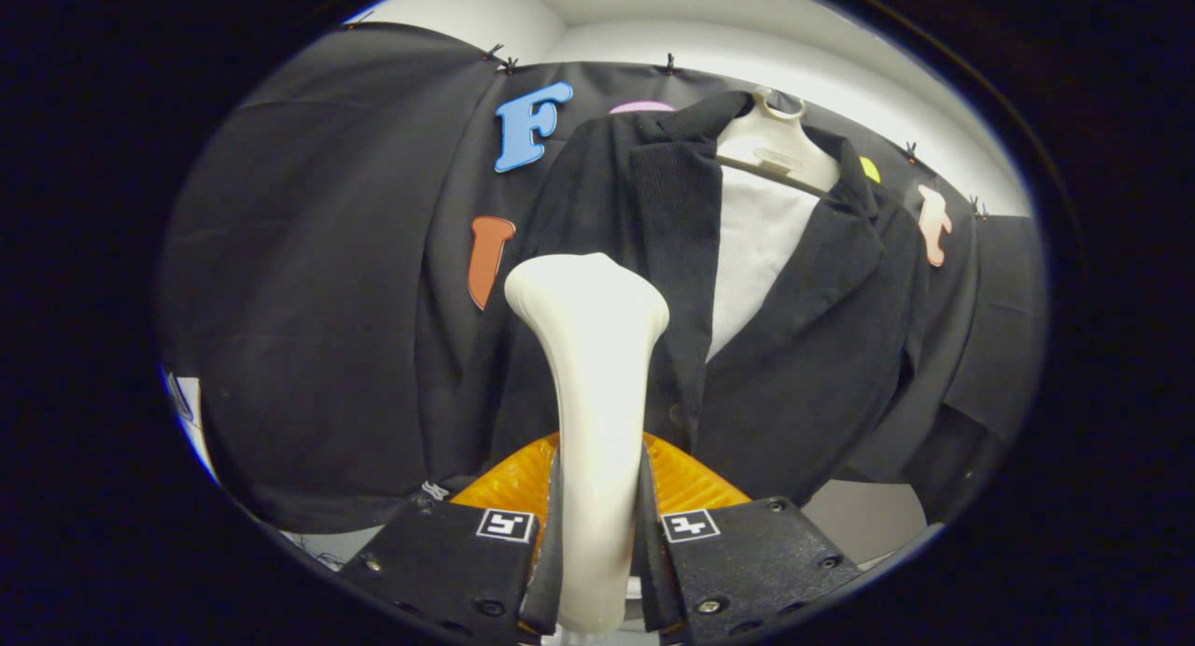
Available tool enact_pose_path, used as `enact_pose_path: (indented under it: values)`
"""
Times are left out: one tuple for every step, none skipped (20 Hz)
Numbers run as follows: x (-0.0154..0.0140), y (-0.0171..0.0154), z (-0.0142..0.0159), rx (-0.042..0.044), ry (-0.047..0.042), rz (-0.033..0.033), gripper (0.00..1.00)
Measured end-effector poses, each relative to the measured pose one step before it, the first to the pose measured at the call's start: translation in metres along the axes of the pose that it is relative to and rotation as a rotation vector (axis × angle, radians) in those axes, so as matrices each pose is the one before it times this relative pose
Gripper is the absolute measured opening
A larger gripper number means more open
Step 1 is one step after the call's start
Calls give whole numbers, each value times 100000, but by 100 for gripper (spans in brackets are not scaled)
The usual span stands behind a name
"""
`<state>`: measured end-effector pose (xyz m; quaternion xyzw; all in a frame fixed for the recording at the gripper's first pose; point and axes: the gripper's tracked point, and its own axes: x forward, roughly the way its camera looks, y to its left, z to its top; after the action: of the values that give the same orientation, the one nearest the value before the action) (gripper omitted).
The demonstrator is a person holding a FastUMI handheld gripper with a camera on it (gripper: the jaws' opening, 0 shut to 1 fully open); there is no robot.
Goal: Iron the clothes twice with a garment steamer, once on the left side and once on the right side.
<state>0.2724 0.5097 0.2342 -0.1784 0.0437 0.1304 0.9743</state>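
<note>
While clamping steamer (593,385), gripper (597,534) seemingly upright.

even, soft overhead light, no hard shadows. white steamer handle (597,413) reads bright with no blown glare; dark jacket (794,347) loses fabric detail in the low tones. strong fisheye bending toward the rim, edges slightly soft, centre sharp.

A dark jacket (803,347) hangs open on a white hanger (780,147) against the booth wall. The white garment steamer (597,375) stands upright before its left front panel, handle clamped between both fingers of the hand-held gripper (597,553).
</note>
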Motion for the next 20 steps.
enact_pose_path:
  values:
    - [80,230,-884,-143,1062,397,36]
    - [124,191,-889,1,1455,278,36]
    - [92,247,-991,-120,1505,399,36]
    - [181,308,-941,-169,1462,534,36]
    - [235,214,-974,-95,1339,271,36]
    - [167,121,-829,-72,1303,177,36]
    - [206,152,-846,148,1418,286,36]
    - [213,158,-786,194,1419,333,37]
    - [234,123,-886,83,1289,298,37]
    - [181,147,-763,-32,1097,51,36]
    - [204,80,-662,-152,940,216,36]
    - [171,140,-719,-154,1037,196,36]
    - [350,139,-686,-238,1142,124,36]
    - [322,166,-535,-376,992,314,36]
    - [384,173,-664,-189,984,155,36]
    - [243,88,-504,-139,884,163,36]
    - [337,166,-654,-3,902,477,36]
    - [261,332,-634,-135,1226,481,36]
    - [196,201,-739,-27,1121,531,36]
    - [101,179,-819,-205,1041,280,36]
